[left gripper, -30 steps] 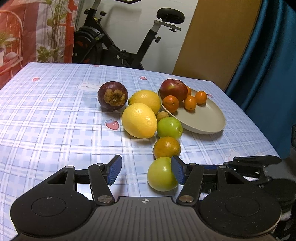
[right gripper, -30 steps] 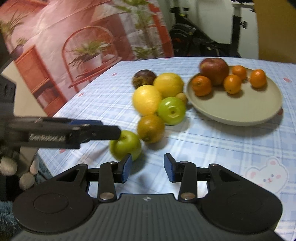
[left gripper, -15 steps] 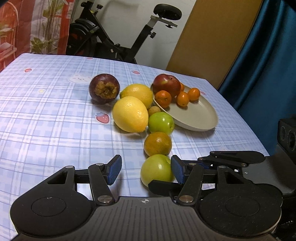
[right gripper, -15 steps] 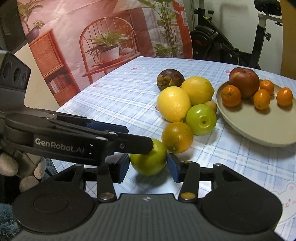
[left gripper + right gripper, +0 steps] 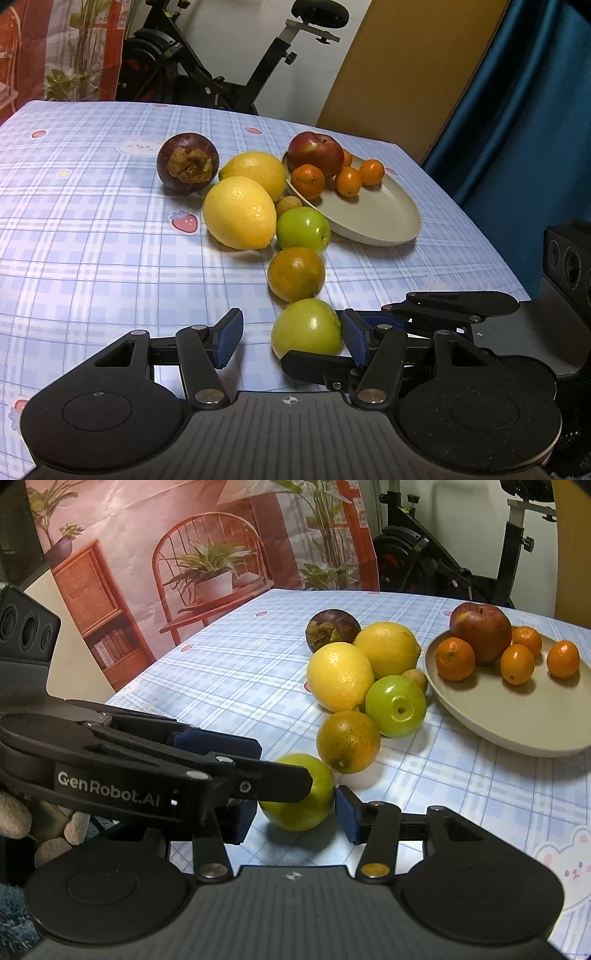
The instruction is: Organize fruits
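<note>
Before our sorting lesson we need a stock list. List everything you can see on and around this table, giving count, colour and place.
near green fruit: 1, green, table front
far green fruit: 1, green, beside plate
lemons: 2, yellow, mid-table
purple fruit: 1, dark purple, behind lemons
orange: 1, brownish orange, between green fruits
small tan fruit: 1, tan, by plate rim
plate: 1, grey, right
red apple: 1, red, on plate
small oranges: 4, orange, on plate
tablecloth: 1, blue check
exercise bike: 1, black, behind table
left gripper: 1, black, jaws open
right gripper: 1, black, jaws just been opening, around near green fruit
</note>
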Demonstrator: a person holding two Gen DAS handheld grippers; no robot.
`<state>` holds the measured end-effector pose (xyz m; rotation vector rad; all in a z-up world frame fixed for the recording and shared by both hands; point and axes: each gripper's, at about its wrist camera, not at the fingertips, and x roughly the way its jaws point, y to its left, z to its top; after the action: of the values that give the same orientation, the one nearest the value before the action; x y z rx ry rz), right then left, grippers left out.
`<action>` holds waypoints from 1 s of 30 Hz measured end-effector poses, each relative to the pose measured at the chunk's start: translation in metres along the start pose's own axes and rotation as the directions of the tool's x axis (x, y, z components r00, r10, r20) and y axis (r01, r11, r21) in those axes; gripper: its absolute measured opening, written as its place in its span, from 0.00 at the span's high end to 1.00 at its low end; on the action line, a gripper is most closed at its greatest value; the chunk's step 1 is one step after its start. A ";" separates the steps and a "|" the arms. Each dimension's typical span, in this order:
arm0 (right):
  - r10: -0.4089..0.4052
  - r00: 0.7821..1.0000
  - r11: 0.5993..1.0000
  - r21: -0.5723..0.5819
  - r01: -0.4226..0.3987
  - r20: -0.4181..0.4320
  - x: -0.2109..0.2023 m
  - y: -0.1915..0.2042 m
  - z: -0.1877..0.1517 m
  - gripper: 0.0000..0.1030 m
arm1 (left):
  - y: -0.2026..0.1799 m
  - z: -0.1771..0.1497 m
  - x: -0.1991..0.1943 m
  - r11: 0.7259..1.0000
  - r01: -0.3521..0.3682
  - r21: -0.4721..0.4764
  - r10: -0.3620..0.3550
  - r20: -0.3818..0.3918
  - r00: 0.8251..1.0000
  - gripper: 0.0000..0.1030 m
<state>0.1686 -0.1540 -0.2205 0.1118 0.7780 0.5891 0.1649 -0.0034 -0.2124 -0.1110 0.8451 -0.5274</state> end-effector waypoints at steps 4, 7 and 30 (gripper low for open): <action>0.005 1.000 1.000 0.013 -0.005 -0.003 -0.001 -0.002 -0.001 0.51 | 0.000 0.000 0.002 1.000 0.015 -0.009 -0.015 -0.018 1.000 0.42; 0.006 1.000 1.000 0.015 -0.006 -0.002 -0.002 -0.002 -0.003 0.52 | 0.000 -0.001 0.003 1.000 0.028 -0.011 -0.028 -0.024 0.999 0.45; -0.040 0.998 0.999 -0.010 0.041 0.058 -0.031 -0.003 0.011 0.53 | -0.020 0.021 -0.003 0.994 0.104 0.021 -0.104 -0.001 0.995 0.54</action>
<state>0.1604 -0.1713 -0.1940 0.1018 0.7196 0.5496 0.1713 -0.0216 -0.1905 -0.1362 0.8366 -0.6334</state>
